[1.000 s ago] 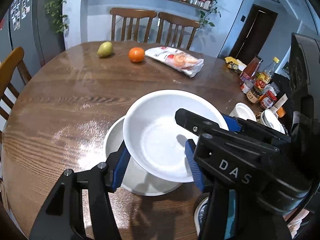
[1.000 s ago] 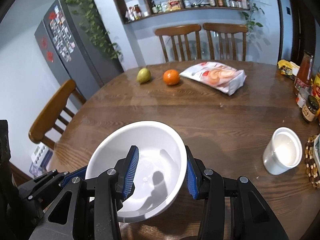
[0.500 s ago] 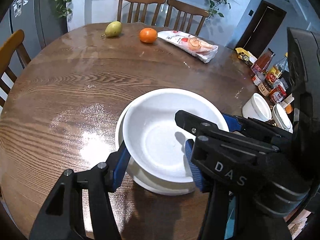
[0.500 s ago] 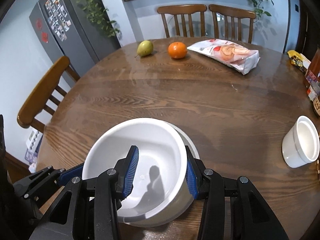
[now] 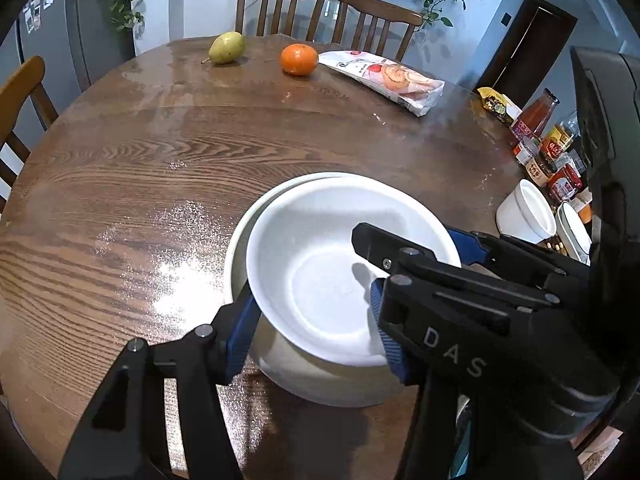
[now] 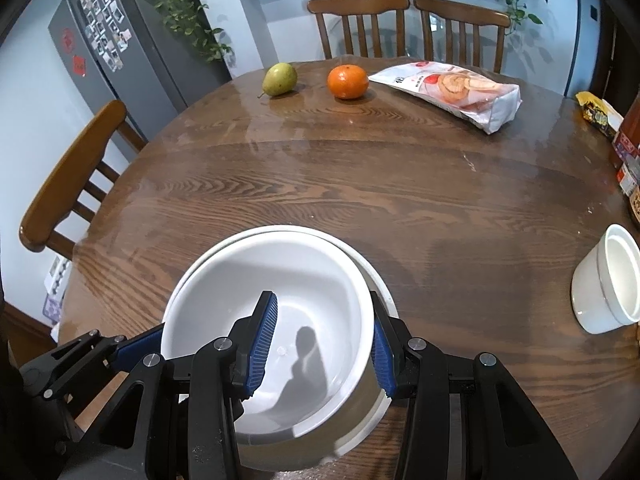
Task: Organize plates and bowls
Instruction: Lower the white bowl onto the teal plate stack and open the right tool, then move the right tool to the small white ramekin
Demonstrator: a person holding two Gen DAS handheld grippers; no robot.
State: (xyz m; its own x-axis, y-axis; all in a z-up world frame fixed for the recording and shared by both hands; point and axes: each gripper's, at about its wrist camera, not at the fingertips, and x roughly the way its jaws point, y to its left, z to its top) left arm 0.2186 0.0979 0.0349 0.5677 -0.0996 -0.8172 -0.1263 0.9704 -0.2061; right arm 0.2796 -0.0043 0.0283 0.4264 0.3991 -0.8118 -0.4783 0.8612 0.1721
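White porcelain fills the near part of both wrist views: we see a deep white bowl (image 5: 320,280) nested in a second white bowl (image 5: 320,384) that sits on the round wooden table (image 5: 160,168), at its near edge. Both grippers point steeply down at it from the near side. The left gripper (image 5: 316,320) has its jaws partly open and closed on the bowl's near-left wall, one blue pad outside the rim and the other inside. The right gripper (image 6: 320,344) grips the near-right wall in the same way, its left pad inside the bowl and its right pad against the outer wall (whether the upper bowl fully rests in the lower one we cannot tell). In the left wrist view the right gripper's black body crosses the bowl and bears the white letters "DAS".

Farther across the table lie a green pear (image 6: 280,79), an orange (image 6: 347,81) and a printed snack bag (image 6: 452,92) whose writing is too small to read. A white cup (image 6: 604,280) stands to the right, well apart from the bowls, and beside it in the left wrist view is a cluster of sauce bottles and jars (image 5: 548,148) with red and yellow labels we cannot read. Wooden chairs (image 6: 408,28) stand at the far side, and a grey fridge (image 6: 112,52) carries small photos and red stickers.
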